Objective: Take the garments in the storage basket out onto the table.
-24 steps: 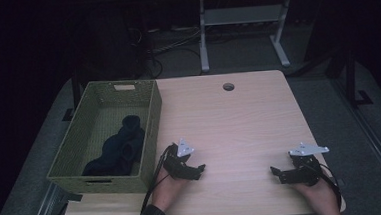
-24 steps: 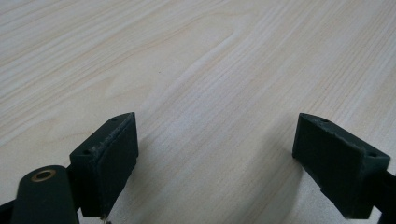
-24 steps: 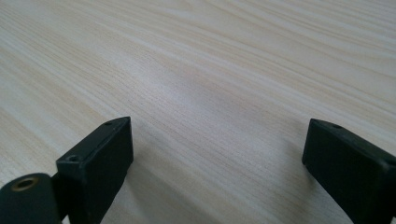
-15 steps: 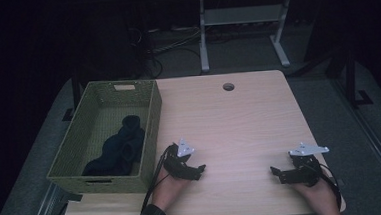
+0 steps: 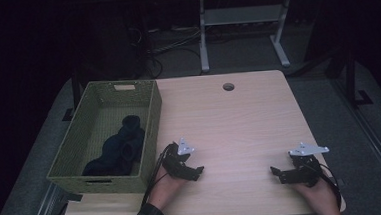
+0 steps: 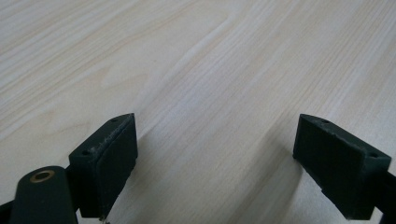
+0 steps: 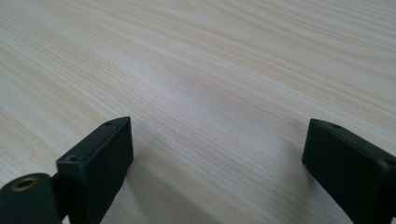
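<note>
My left gripper [image 5: 196,171] rests low on the pale wooden table [image 5: 229,120], just right of a green woven basket [image 5: 151,115]. Its jaws stand wide apart in the left gripper view, my left gripper [image 6: 215,154] with bare wood between its pads. My right gripper [image 5: 277,174] lies near the table's front right corner, pointing left. In the right gripper view my right gripper [image 7: 217,161] is open too, nothing between its jaws. Dark cloth [image 5: 118,148] lies heaped inside the basket.
A round cable hole [image 5: 228,86] sits near the table's far edge. Beyond the table a white desk frame [image 5: 243,21] and loose cables [image 5: 162,51] stand on the dark floor. The basket takes up the table's left side.
</note>
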`<action>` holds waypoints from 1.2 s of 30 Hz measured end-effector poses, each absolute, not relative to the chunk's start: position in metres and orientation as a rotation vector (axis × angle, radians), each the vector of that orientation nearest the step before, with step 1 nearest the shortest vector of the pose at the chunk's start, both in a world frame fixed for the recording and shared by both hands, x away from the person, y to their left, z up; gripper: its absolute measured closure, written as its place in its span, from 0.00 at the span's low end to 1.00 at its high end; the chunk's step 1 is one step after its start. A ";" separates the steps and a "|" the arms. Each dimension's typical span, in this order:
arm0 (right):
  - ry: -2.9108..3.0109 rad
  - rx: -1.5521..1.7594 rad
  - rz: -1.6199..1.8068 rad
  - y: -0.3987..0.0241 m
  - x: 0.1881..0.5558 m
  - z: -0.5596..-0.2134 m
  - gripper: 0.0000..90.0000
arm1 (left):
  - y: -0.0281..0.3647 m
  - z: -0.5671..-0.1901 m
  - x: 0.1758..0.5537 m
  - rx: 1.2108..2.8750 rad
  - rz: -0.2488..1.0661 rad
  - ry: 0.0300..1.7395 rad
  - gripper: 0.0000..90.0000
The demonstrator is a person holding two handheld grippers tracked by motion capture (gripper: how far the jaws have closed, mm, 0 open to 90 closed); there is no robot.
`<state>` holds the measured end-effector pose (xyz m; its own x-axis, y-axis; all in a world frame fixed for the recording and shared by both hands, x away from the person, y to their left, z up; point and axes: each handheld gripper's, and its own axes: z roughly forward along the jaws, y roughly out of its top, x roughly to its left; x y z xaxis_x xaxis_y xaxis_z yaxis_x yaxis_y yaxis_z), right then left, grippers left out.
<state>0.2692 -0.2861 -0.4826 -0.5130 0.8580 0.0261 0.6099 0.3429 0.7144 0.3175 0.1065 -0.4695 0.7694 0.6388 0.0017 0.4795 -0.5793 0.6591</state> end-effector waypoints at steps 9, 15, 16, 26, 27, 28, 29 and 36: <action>2.255 1.305 0.967 -0.286 0.269 -0.483 0.09 | 0.108 -0.460 0.318 2.320 0.287 0.821 0.15; 2.254 1.305 0.968 -0.286 0.269 -0.483 0.09 | 0.107 -0.450 0.318 2.332 0.283 0.790 0.15; 2.255 1.305 0.967 -0.286 0.269 -0.482 0.09 | 0.107 -0.448 0.318 2.334 0.281 0.786 0.15; 2.255 1.304 0.968 -0.286 0.269 -0.483 0.09 | 0.108 -0.436 0.320 2.328 0.269 0.775 0.15; 2.255 1.304 0.968 -0.286 0.269 -0.483 0.09 | 0.108 -0.435 0.320 2.332 0.273 0.767 0.15; 2.255 1.304 0.968 -0.286 0.269 -0.483 0.09 | 0.108 -0.433 0.321 2.332 0.263 0.768 0.15; 2.255 1.304 0.968 -0.286 0.269 -0.483 0.09 | 0.108 -0.433 0.321 2.332 0.263 0.768 0.15; 2.255 1.304 0.968 -0.286 0.269 -0.483 0.09 | 0.107 -0.424 0.322 2.352 0.257 0.747 0.15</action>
<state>0.2686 -0.2859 -0.4825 -0.5086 0.8605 0.0283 0.6133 0.3390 0.7134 0.3215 0.1074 -0.4240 0.8185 0.5744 -0.0089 0.4472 -0.6274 0.6374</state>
